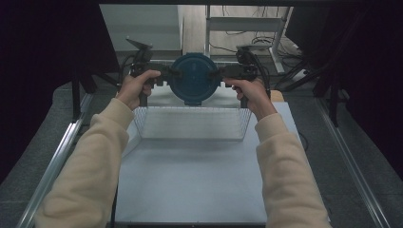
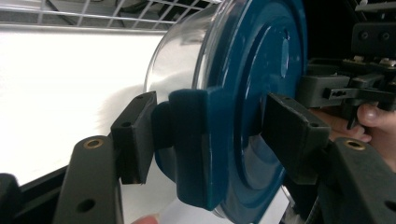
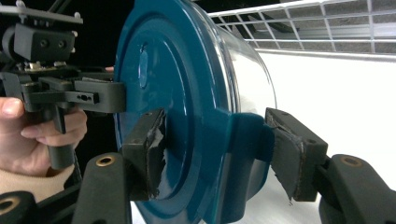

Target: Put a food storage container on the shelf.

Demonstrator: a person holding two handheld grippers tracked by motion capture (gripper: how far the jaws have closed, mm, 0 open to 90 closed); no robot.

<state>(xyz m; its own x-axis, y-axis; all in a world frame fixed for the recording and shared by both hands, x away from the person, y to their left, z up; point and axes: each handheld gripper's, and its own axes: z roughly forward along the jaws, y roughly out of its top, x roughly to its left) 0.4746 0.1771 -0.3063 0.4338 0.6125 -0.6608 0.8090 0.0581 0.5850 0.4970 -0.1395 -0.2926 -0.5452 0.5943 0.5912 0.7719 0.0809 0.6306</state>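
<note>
A round clear container with a dark blue lid (image 1: 195,78) hangs on its side in the air, its lid facing me, above the far wall of a wire basket (image 1: 192,124). My left gripper (image 1: 172,74) grips it from the left and my right gripper (image 1: 216,73) from the right. In the left gripper view the left gripper (image 2: 212,135) is shut on the lid's blue side clip (image 2: 196,140): one pad is behind the clip, the other on the lid face (image 2: 252,70). In the right gripper view the right gripper (image 3: 219,151) clamps the opposite clip (image 3: 243,149) the same way.
The wire basket stands on a white table top (image 1: 190,180), its mesh rim (image 3: 327,23) just beyond the container. Metal rails (image 1: 62,152) run along both sides of the table. A frame and cables (image 1: 247,28) stand behind.
</note>
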